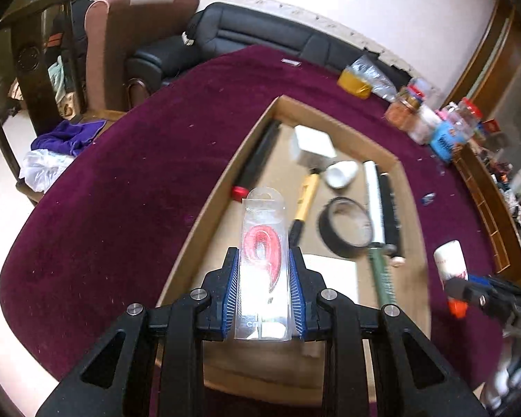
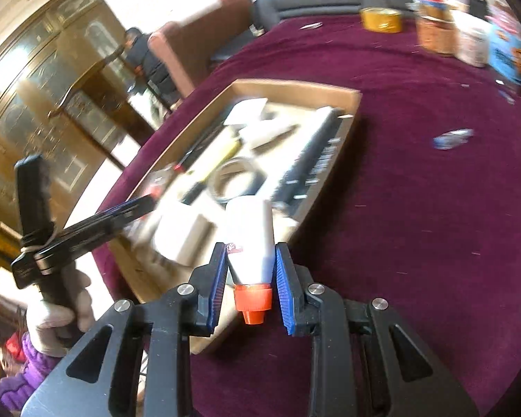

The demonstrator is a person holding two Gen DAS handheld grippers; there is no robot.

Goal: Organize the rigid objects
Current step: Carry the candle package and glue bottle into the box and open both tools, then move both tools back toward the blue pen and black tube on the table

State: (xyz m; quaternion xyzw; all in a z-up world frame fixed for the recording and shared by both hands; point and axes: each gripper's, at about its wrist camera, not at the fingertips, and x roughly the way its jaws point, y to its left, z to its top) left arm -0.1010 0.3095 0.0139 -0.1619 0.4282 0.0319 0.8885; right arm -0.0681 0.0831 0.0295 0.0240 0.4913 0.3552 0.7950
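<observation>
My left gripper (image 1: 263, 255) is shut on a clear plastic package with a red item inside (image 1: 263, 260) and holds it above the near part of a shallow cardboard box (image 1: 408, 208). The box holds a black tape ring (image 1: 344, 231), a yellow-handled mallet (image 1: 305, 194), a white cup (image 1: 340, 173), a black tube (image 1: 257, 160) and a green brush (image 1: 382, 278). My right gripper (image 2: 250, 253) is shut on a white glue bottle with an orange cap (image 2: 251, 243), near the box's near right corner (image 2: 354, 99). The left gripper also shows in the right wrist view (image 2: 135, 208).
The box sits on a round table with a purple cloth (image 1: 121, 191). Jars, a blue packet and a gold tape roll (image 1: 354, 83) stand at the far right edge. A small blue wrapper (image 2: 453, 138) lies on the cloth. Chairs and a sofa stand behind.
</observation>
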